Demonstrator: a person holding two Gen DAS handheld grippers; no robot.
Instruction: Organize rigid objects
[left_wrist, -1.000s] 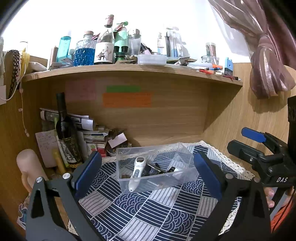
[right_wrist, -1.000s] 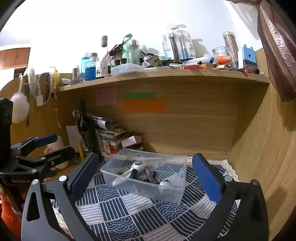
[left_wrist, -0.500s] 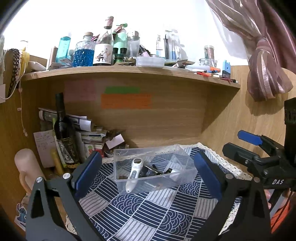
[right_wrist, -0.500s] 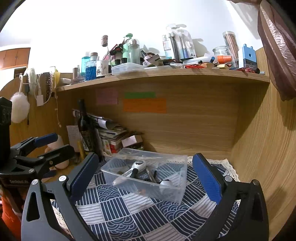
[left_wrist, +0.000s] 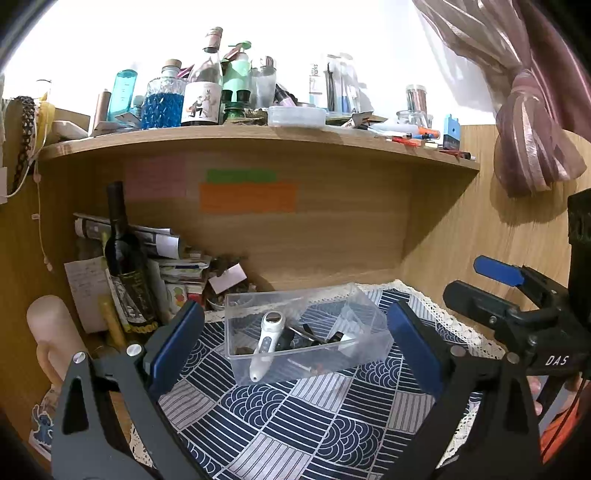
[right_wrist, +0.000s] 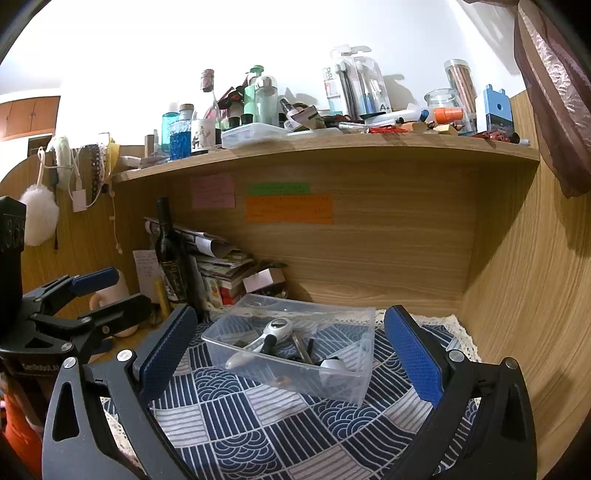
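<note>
A clear plastic bin (left_wrist: 367, 345) (right_wrist: 332, 384) sits on a blue patterned cloth (left_wrist: 295, 417) under the wooden shelf. It holds a white handheld device (left_wrist: 266, 339) (right_wrist: 258, 341) and several small dark items. My left gripper (left_wrist: 295, 349) is open and empty, held back from the bin. My right gripper (right_wrist: 290, 354) is open and empty too, also short of the bin. Each gripper shows at the side of the other's view: the right one (left_wrist: 491, 291), the left one (right_wrist: 107, 295).
A dark wine bottle (left_wrist: 127, 266) and a stack of papers and books (left_wrist: 173, 258) stand at the back left. A pale cylinder (left_wrist: 51, 332) is at the far left. The shelf above (left_wrist: 258, 134) is crowded with bottles and jars. A wooden wall (right_wrist: 535, 295) closes the right side.
The left wrist view has drifted slightly, so the bin sits a little further left and away. Both grippers stay open and empty. The bin's contents have not moved.
</note>
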